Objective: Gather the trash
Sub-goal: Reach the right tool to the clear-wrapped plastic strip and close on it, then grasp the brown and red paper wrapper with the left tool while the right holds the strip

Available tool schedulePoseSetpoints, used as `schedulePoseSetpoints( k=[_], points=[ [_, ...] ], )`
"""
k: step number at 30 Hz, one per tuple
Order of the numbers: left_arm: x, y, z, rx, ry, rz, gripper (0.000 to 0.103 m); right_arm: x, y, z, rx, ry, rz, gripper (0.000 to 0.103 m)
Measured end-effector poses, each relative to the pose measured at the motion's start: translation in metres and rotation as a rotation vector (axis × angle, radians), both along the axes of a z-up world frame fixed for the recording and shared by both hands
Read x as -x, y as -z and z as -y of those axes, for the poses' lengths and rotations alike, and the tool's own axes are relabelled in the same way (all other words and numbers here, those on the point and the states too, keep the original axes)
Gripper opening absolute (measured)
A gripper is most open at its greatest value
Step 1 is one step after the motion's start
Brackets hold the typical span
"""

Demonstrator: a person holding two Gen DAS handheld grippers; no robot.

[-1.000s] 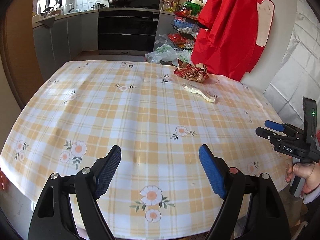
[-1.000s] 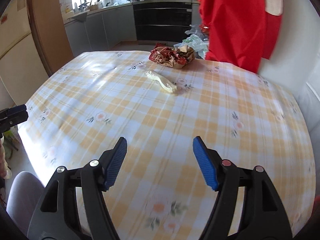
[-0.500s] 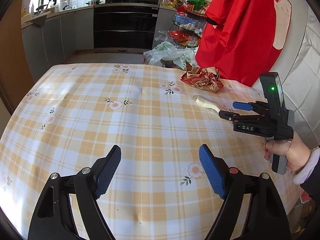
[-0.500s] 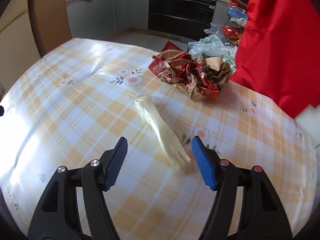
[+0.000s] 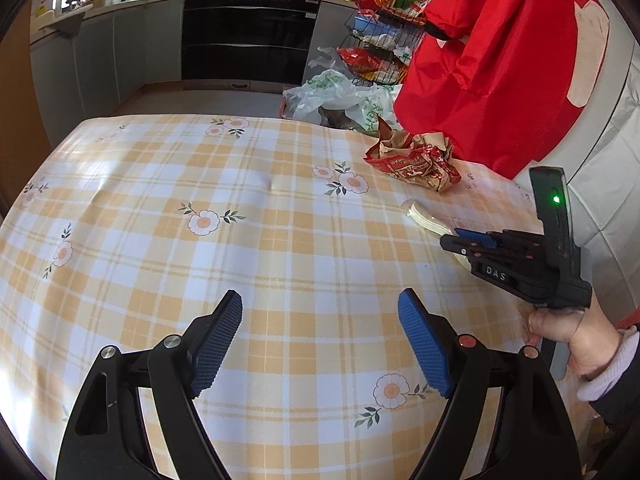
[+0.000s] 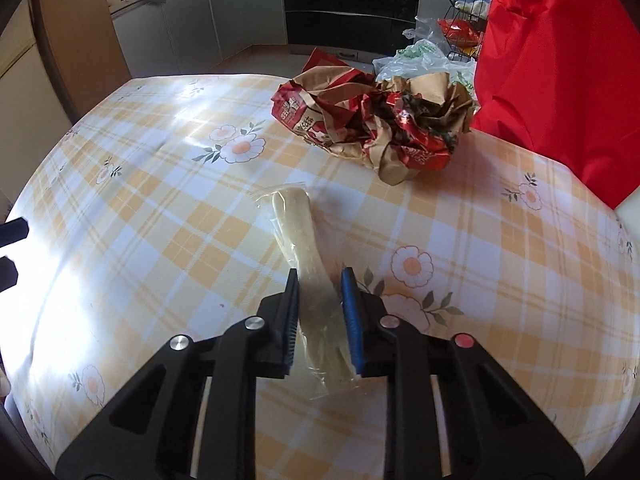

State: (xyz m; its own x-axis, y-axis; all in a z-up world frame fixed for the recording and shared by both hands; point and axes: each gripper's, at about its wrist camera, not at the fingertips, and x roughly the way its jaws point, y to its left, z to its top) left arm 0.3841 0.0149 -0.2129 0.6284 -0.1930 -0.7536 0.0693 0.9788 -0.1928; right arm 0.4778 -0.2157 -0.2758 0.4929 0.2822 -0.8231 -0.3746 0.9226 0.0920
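Observation:
A long pale plastic wrapper (image 6: 298, 236) lies on the checked tablecloth (image 6: 160, 208). My right gripper (image 6: 320, 284) is shut on the wrapper's near end, blue pads on either side of it. The wrapper also shows in the left wrist view (image 5: 424, 218), with the right gripper (image 5: 466, 238) on it. A crumpled red and brown paper bag (image 6: 372, 124) lies beyond the wrapper, near the table's far edge; it shows in the left wrist view too (image 5: 416, 158). My left gripper (image 5: 320, 340) is open and empty above the tablecloth (image 5: 200, 240), well left of the wrapper.
A red cloth (image 5: 500, 60) hangs at the table's far right. Plastic bags (image 5: 340, 96) and a wire rack of packets (image 5: 380, 32) stand on the floor behind the table. Kitchen cabinets and an oven (image 5: 248, 32) line the back wall.
My right gripper has moved forward over the table to the pale wrapper and shut on its near end. My left gripper has moved forward over the table and stayed open.

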Motion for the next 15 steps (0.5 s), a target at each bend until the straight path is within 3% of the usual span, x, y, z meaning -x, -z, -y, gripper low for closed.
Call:
schedulePoseSetpoints(
  k=[3,10,15],
  points=[
    [-0.012,0.001,0.008,0.011,-0.021,0.003,0.078,0.008,-0.002,0.018,-0.036,0.055,0.023,0.023],
    [-0.052,-0.002,0.051,0.043,0.027,0.045,0.078,0.035,-0.008,0.073,0.004,0.182,0.166,0.023],
    [-0.092,0.002,0.086,0.088,0.067,0.046,0.078,0.033,-0.006,0.111,-0.114,0.287,0.150,0.023]
  ],
)
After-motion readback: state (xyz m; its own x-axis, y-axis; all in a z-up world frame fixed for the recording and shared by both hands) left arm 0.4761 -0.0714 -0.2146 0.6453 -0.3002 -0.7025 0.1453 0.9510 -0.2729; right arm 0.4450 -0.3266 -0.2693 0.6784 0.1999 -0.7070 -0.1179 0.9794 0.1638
